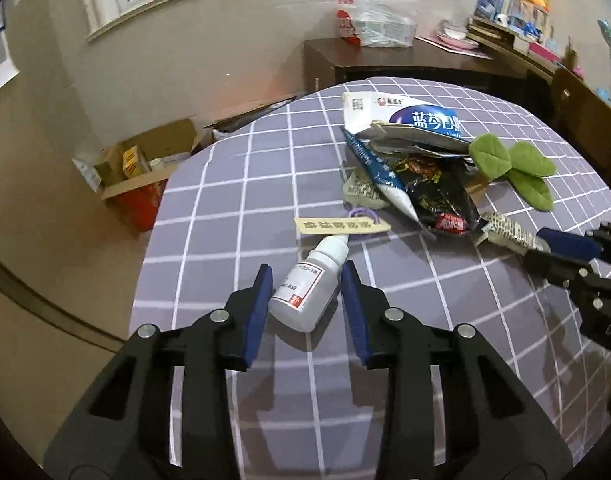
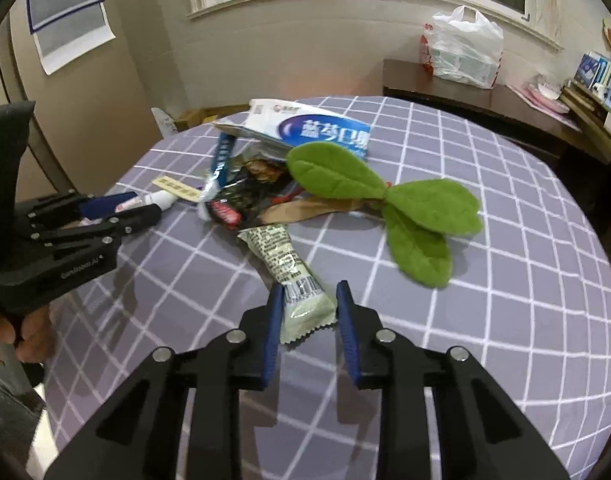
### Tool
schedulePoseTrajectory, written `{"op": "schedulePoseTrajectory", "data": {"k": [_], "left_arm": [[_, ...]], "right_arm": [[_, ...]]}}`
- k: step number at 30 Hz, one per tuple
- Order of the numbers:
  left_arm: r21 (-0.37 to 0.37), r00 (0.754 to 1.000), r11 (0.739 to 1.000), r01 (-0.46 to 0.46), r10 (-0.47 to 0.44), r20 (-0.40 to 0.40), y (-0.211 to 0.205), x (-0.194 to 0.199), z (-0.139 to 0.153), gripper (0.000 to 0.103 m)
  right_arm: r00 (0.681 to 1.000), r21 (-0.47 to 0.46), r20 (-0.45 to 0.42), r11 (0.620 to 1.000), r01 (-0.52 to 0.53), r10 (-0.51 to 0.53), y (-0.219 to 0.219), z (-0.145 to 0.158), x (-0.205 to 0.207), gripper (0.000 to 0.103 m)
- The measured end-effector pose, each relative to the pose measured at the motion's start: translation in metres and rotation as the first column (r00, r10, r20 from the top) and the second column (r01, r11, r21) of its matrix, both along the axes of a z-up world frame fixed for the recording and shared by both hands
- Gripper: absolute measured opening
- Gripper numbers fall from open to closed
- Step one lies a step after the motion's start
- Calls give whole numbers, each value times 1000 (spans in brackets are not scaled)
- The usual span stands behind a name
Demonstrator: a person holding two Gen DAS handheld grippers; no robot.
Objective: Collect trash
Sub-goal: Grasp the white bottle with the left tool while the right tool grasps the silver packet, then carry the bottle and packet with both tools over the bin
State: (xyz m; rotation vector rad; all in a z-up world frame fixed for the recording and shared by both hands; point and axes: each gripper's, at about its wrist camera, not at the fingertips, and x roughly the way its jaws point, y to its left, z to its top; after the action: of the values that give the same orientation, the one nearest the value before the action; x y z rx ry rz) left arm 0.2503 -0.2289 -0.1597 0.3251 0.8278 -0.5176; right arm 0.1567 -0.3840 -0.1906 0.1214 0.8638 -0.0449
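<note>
A lilac tablecloth (image 2: 485,320) with a white grid, bright green felt leaves (image 2: 385,200), a white bottle (image 1: 305,288), a pale green printed wrapper (image 2: 293,276), blue gripper pads (image 1: 261,308)

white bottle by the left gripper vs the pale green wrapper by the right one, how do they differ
The white bottle is a rigid, rounded container with a cap and a printed label; the pale green wrapper is a flat, crinkled packet with a barcode and serrated end. The bottle lies apart from the trash pile; the wrapper's far end reaches it. Both lie on the checked tablecloth, each between blue gripper pads.
</note>
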Motion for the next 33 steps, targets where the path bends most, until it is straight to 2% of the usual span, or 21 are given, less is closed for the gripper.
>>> {"op": "schedulePoseTrajectory", "data": {"k": [7,13,17,22,28,33], "left_arm": [[-47,998,997,-62,63,9,27,-30,12,35],[-110,992,987,-119,122,23,68,-51,31,35],[-158,985,974,-165,171,23,111,-59,38,35],[-194,963,946,-258,268,22,177,-66,40,35],[-178,908,895,-409,418,17,261,-63,29,35],[-150,842,832,-534,540,-3,329,-59,12,35]], "right_arm": [[999,23,28,999,-29,28,30,13,-14,27],[995,32,56,996,-81,79,78,28,-22,27],[989,29,73,991,-129,127,117,36,-23,27],[975,23,89,978,-208,205,179,41,-17,27],[939,43,89,940,-338,333,266,37,1,27],[905,57,64,904,-425,421,335,23,25,27]]}}
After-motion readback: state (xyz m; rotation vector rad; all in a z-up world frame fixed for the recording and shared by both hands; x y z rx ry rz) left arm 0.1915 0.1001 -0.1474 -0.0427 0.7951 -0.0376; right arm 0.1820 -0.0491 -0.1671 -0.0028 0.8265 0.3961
